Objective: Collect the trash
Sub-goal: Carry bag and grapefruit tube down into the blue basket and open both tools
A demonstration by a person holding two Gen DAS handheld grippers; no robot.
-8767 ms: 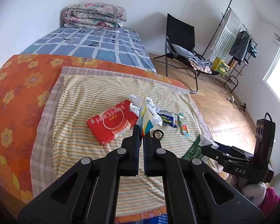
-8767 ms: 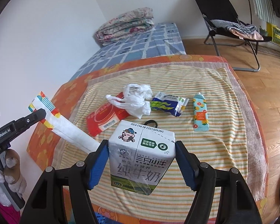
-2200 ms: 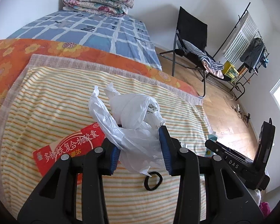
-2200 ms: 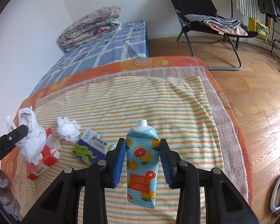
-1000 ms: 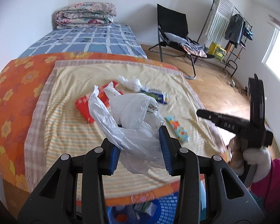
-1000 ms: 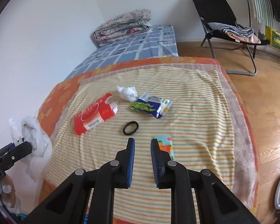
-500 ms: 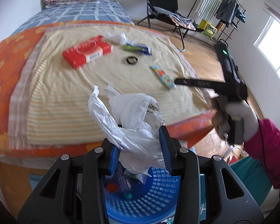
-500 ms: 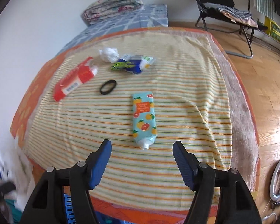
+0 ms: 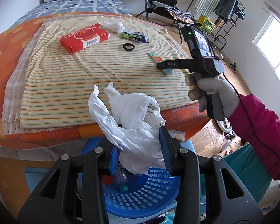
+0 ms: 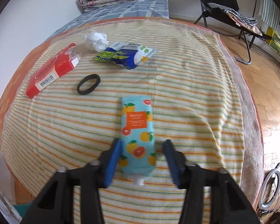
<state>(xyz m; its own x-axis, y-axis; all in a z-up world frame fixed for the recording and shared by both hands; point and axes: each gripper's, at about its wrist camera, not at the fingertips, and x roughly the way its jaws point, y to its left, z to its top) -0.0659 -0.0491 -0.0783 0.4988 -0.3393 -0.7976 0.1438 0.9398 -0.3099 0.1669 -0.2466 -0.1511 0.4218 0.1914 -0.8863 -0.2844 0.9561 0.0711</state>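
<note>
While the left hand-held gripper [image 9: 138, 149] stays out of the bed's reach, clamped on a crumpled white plastic bag [image 9: 132, 123], it hangs directly above a blue perforated basket [image 9: 145, 188] that stands on the floor at the foot of the bed; a clear bottle [image 9: 121, 175] lies inside the basket. On the striped blanket [image 10: 186, 85], taken from its left side across, lie a red carton [image 10: 50, 72], then a black ring [image 10: 88, 84], with a ball of white tissue [image 10: 96, 41] and a blue-and-green wrapper [image 10: 125, 56] beyond the ring toward the head of the bed. Nearest the blanket's foot edge lies a light-blue fruit-printed pouch [image 10: 138, 134], flat, its spout pointing toward the edge. The right hand-held gripper [image 10: 141, 158] straddles the spout end of that pouch, its jaws closing: the left pad is at the pouch's side, the right pad still apart from it. A gloved hand [image 9: 212, 93] grips its handle.
</note>
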